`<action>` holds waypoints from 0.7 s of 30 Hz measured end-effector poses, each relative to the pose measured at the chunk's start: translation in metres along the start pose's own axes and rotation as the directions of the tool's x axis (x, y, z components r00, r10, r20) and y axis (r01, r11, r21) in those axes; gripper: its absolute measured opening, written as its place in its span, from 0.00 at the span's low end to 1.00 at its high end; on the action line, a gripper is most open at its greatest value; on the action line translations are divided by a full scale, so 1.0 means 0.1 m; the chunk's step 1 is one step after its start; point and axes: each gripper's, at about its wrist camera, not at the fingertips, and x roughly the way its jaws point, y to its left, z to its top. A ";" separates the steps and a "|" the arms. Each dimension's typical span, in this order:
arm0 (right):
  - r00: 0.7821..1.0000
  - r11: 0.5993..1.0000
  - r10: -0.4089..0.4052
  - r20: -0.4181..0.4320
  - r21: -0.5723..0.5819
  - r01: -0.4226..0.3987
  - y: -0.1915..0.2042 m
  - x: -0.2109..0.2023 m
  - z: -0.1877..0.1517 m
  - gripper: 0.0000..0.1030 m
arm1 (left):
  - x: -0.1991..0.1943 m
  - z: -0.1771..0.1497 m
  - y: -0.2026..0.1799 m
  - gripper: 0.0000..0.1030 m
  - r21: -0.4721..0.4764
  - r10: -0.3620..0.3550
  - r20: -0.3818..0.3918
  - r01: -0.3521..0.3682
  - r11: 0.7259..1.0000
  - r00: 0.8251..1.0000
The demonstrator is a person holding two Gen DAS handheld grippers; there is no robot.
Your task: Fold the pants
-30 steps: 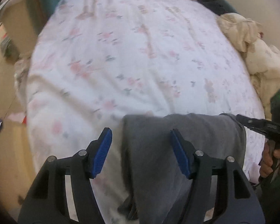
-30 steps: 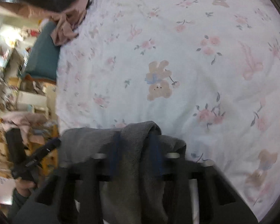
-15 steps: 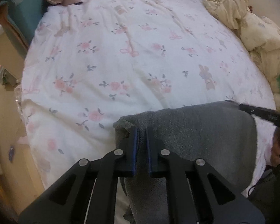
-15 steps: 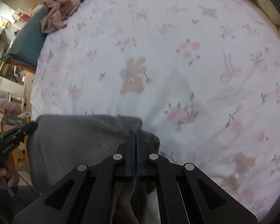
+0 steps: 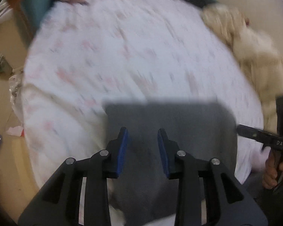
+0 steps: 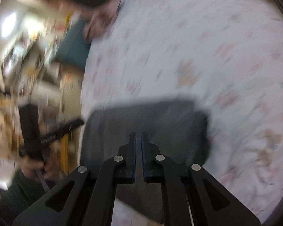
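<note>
Both the left gripper (image 5: 142, 131) and the right gripper (image 6: 138, 134) are matte black linkages with round silver screws and blue ribbed pads (image 5: 122, 148), and the bare-skinned right hand (image 5: 273, 171) grips a black handle lettered "DAS".

L wrist cam sits just behind the left tongs (image 5: 142, 131), looking fwd and down, close over the gray pants (image 5: 169, 124) on the bed (image 5: 122, 56); right tongs (image 5: 241, 129) show at its right edge. R wrist cam sits likewise behind the right tongs (image 6: 138, 134), over the pants (image 6: 141, 116), w/ the left tongs (image 6: 79, 122) at its left edge. Both views are blurred and share the pants and bed (image 6: 198, 37).
</note>
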 end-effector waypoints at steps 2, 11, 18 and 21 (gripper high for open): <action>0.992 0.997 -0.061 -0.114 -0.054 0.055 0.08 0.27 -0.16 0.08 | 0.14 -0.24 -0.20 0.28 0.069 0.006 -0.056 -0.002 0.998 0.998; 0.933 0.959 -0.279 -0.229 -0.118 0.258 -0.20 0.27 -0.67 0.00 | 0.11 -0.80 -0.21 0.27 0.215 0.148 -0.155 -0.113 0.970 0.977; 0.981 0.984 -0.159 -0.109 -0.101 0.148 0.05 0.03 -0.82 0.08 | -0.03 -0.98 -0.59 0.27 0.220 0.083 -0.073 -0.065 0.973 0.994; 0.956 0.975 -0.218 -0.196 -0.097 0.202 -0.02 0.34 -0.90 0.03 | 0.28 -1.06 -0.45 0.25 0.139 0.106 -0.217 -0.077 0.987 0.971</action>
